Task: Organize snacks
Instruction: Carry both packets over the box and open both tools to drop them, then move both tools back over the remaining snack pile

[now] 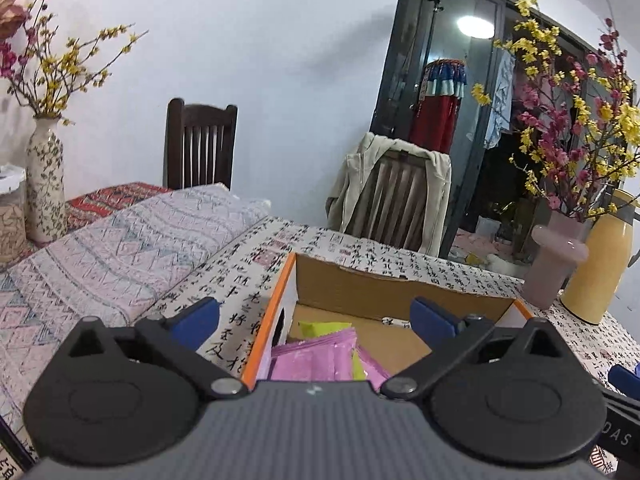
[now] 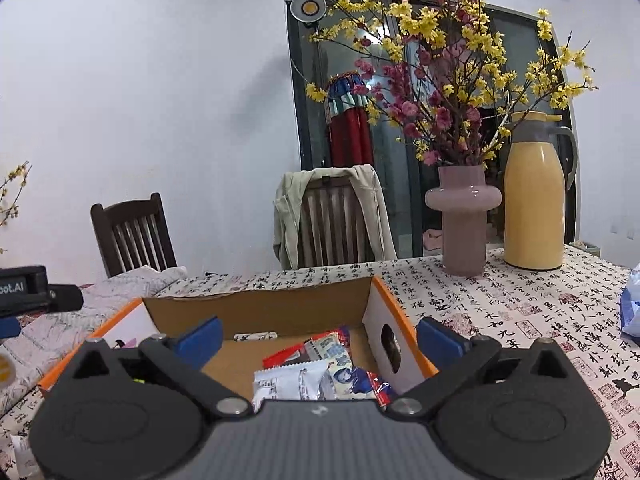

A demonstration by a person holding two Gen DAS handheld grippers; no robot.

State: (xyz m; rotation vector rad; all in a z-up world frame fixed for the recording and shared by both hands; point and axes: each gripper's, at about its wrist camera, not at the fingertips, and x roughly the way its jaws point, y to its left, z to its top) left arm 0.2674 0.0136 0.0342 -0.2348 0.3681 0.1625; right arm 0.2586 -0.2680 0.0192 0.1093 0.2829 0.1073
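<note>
Left wrist view: pink packets [image 1: 320, 354] are seen at the box's [image 1: 384, 290] left end, left gripper [image 1: 316, 318] spread, empty. Only the right view shows printed packets [image 2: 320, 368] at its right end, right gripper [image 2: 320, 338] likewise spread, empty.

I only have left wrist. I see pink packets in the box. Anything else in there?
Observer: Yes. The right wrist view shows a white packet and a blue one at the box's other end.
Operator: Right gripper holding anything?
Observer: No, right gripper is open and empty, above that end.
Operator: What's right of the yellow flask?
Observer: A blue-white bag on the cloth, cut off by the frame edge.
</note>
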